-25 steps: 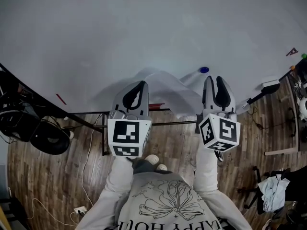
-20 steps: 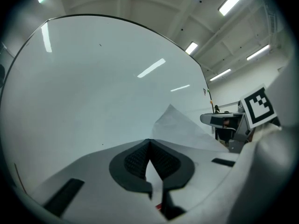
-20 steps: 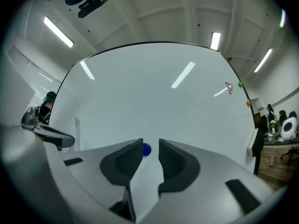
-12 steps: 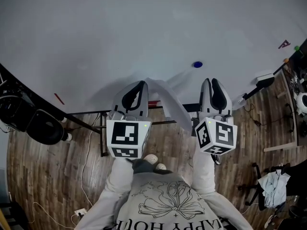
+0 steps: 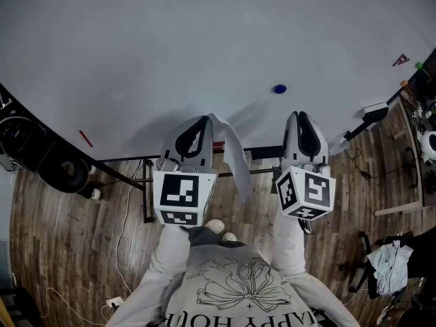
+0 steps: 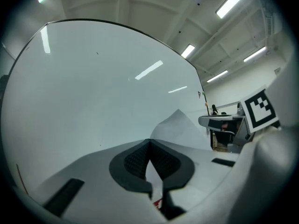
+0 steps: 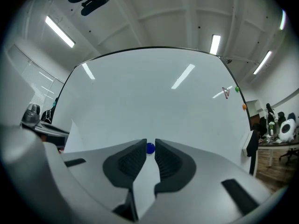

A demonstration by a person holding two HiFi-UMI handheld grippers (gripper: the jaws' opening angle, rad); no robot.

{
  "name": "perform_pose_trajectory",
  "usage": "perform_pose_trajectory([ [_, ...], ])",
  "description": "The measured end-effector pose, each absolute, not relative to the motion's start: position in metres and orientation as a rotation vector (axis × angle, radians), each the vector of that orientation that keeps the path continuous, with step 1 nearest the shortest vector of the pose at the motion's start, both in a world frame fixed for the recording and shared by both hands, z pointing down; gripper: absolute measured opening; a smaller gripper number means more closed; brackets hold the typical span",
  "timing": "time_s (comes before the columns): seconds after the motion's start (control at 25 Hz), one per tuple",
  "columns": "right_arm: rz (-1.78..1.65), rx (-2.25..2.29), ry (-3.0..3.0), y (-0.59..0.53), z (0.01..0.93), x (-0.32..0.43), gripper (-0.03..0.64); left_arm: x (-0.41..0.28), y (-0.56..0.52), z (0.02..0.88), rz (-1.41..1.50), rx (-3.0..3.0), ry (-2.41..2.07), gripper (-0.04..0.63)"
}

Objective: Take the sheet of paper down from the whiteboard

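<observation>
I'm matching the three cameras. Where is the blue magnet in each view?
Head view: the blue magnet sits right of centre, upper half, on the whiteboard.
Left gripper view: not in it.
Right gripper view: blue magnet low at centre.
Shared landmark: the sheet of paper, central in the head view, right of centre in the left, far left in the right.

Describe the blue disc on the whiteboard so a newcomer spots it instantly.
Find the large whiteboard filling the upper head view. Low on it, up and right of the drooping sheet, sits the disc. It is the only round blue thing; the other small pieces sit at its right edge.
</observation>
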State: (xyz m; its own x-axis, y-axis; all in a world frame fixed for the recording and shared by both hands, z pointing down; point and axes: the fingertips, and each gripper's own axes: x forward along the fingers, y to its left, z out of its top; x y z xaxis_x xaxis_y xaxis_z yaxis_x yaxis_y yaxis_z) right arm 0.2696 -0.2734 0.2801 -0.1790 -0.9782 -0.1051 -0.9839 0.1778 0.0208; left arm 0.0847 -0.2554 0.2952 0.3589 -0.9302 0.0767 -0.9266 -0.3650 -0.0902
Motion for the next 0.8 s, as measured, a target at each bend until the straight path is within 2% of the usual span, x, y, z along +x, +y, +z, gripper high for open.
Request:
perform_pose_trajectory([
  [0.8,0.132,-1.975,2.376,-0.275,0.2842,0.2675,0.049,0.0887,-0.2583,0.2965,-0.176,-2.573,1.744,0.003],
])
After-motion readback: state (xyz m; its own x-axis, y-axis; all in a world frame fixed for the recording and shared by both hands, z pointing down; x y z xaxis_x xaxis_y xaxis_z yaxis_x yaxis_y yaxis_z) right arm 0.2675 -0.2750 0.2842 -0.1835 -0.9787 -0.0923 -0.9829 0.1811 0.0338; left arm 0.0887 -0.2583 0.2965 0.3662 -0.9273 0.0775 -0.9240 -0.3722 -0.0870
